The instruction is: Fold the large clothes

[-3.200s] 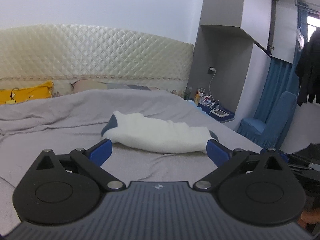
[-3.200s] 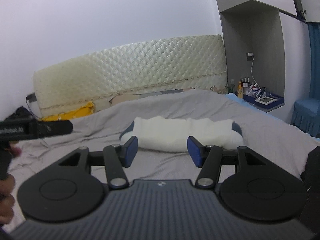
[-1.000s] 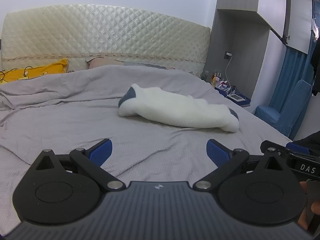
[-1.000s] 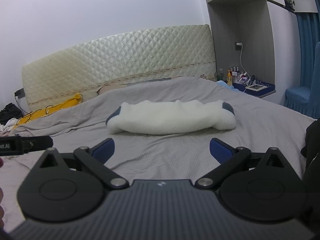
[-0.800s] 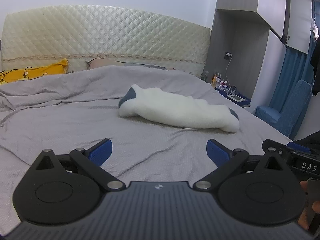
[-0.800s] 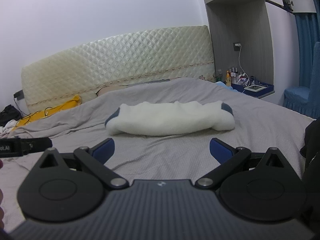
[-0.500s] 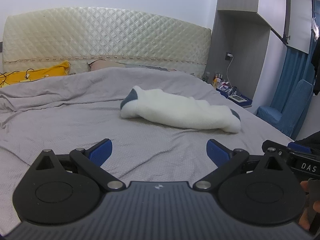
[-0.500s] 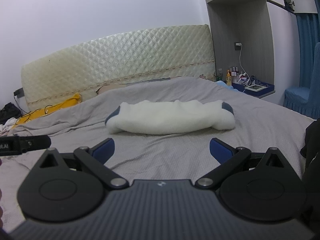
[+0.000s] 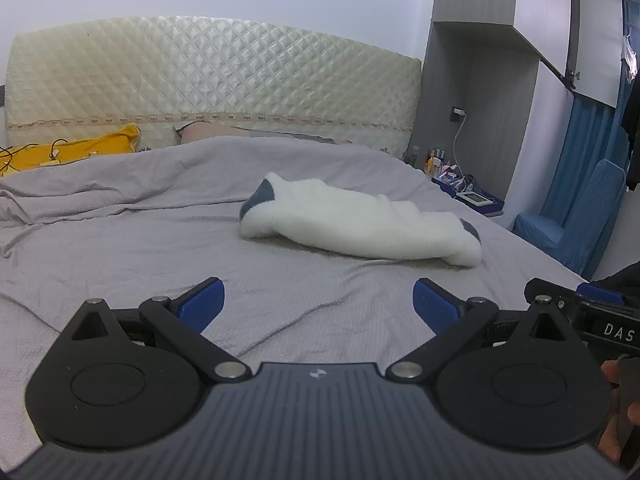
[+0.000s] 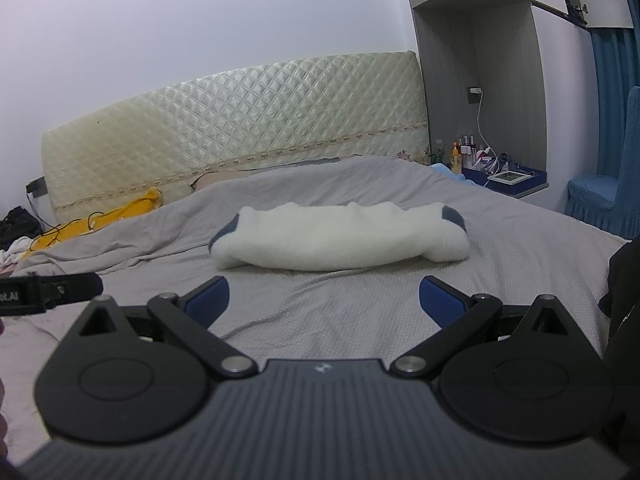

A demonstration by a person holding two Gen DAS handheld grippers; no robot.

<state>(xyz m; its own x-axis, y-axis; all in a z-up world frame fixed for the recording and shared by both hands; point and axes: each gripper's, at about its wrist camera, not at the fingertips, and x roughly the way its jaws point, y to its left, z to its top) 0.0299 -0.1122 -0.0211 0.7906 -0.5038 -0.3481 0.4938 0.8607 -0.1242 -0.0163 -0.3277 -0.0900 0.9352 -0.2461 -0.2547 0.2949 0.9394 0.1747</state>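
A white fleecy garment with grey-blue trim (image 9: 356,222) lies folded into a long bundle on the grey bed sheet (image 9: 120,248). It also shows in the right wrist view (image 10: 340,238). My left gripper (image 9: 318,304) is open and empty, held back from the bundle above the sheet. My right gripper (image 10: 324,298) is open and empty, also short of the bundle. Neither touches the garment.
A quilted cream headboard (image 9: 208,92) stands behind the bed. A yellow pillow with cables (image 9: 72,152) lies at the far left. A bedside shelf with bottles and a charger (image 10: 500,172) and a blue chair (image 9: 576,224) stand at the right.
Both grippers have drawn back from the bundle and risen since 3.2 s ago; the right jaws have widened. In the last second the views barely shift.
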